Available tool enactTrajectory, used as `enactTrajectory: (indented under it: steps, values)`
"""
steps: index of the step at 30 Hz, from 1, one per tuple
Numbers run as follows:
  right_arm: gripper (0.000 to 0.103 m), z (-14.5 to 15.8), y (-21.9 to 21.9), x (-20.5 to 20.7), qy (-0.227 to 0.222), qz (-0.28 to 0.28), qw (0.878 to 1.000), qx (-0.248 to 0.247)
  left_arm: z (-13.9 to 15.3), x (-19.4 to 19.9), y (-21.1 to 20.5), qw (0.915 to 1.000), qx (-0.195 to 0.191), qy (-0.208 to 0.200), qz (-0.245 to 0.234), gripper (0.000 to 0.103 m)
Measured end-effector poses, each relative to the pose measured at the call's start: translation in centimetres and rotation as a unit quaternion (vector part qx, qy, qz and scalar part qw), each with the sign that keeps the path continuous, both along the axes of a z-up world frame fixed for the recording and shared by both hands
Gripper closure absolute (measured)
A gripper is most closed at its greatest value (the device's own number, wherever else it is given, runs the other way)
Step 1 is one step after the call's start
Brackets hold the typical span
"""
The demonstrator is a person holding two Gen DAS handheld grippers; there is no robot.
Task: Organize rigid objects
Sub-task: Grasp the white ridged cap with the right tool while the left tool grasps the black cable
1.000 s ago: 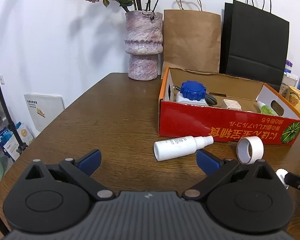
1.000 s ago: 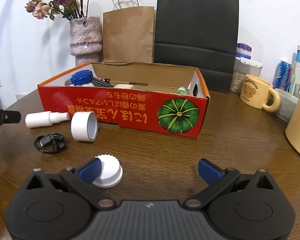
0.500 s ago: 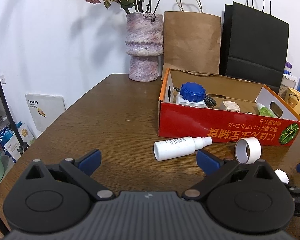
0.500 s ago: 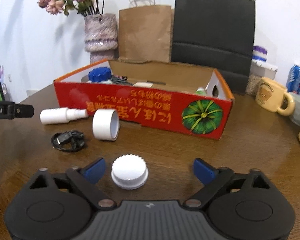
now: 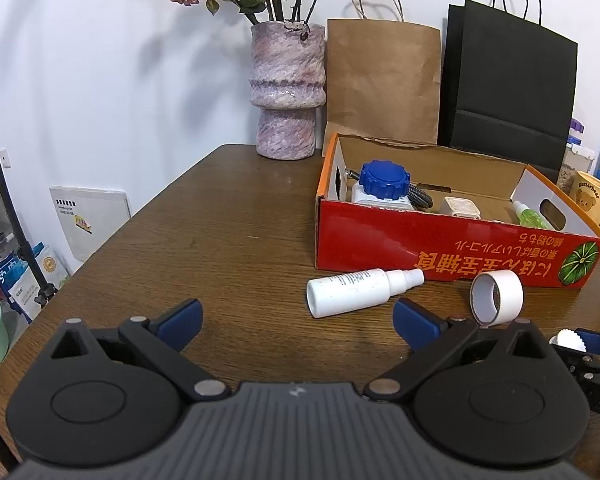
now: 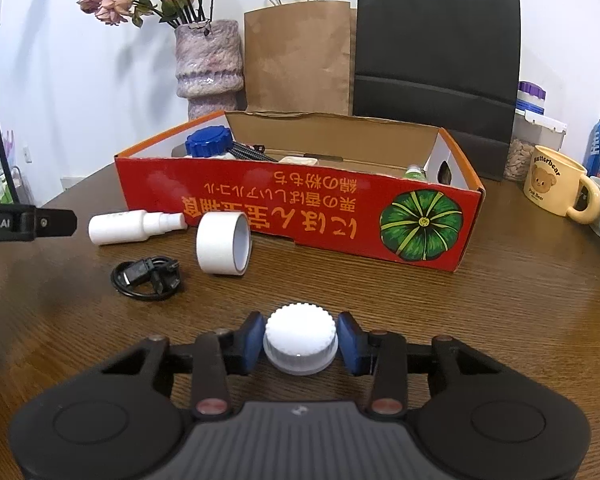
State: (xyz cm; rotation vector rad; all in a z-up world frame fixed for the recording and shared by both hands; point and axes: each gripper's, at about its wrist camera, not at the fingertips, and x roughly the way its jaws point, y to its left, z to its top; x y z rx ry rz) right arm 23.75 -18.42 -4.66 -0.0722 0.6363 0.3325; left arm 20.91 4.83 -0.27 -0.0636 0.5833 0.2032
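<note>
A white ribbed cap (image 6: pixel 300 338) sits on the wooden table between the blue pads of my right gripper (image 6: pixel 302 340). Its jaws are closing and both pads touch the cap's sides. In the left wrist view the same cap (image 5: pixel 568 338) shows at the right edge. My left gripper (image 5: pixel 296 318) hovers open with nothing in it, just short of a white spray bottle (image 5: pixel 352 292) lying on its side. A white tape roll (image 6: pixel 224 248) and a coiled black cable (image 6: pixel 146 278) lie in front of the red cardboard box (image 6: pixel 300 208).
The box holds a blue-lidded jar (image 5: pixel 384 178), a small beige item and a green bottle. Behind it stand a pink vase (image 5: pixel 286 92), a brown paper bag (image 5: pixel 382 84) and a black bag (image 5: pixel 508 88). A yellow mug (image 6: pixel 556 186) stands at the right. The table edge (image 5: pixel 148 216) runs along the left.
My right gripper has centred on the white cap and its jaws have closed from wide apart onto the cap's sides. The left gripper has not moved.
</note>
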Motion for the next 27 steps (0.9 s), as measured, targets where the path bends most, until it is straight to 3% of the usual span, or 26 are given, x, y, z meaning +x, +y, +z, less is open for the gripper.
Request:
enactTrajectory:
  steps: [15,27]
  values:
    - [0.064,1.4,-2.3,-0.4,-0.044,-0.037,0.998,0.017,-0.9,0.7,-0.7,0.9999,0.007,0.008,0.011,0.0]
    - [0.064,2.2,-3.4,-0.6,-0.063,-0.056,0.996,0.022,-2.1,1.4,-6.2,0.9978,0.024,0.022,-0.057,0.0]
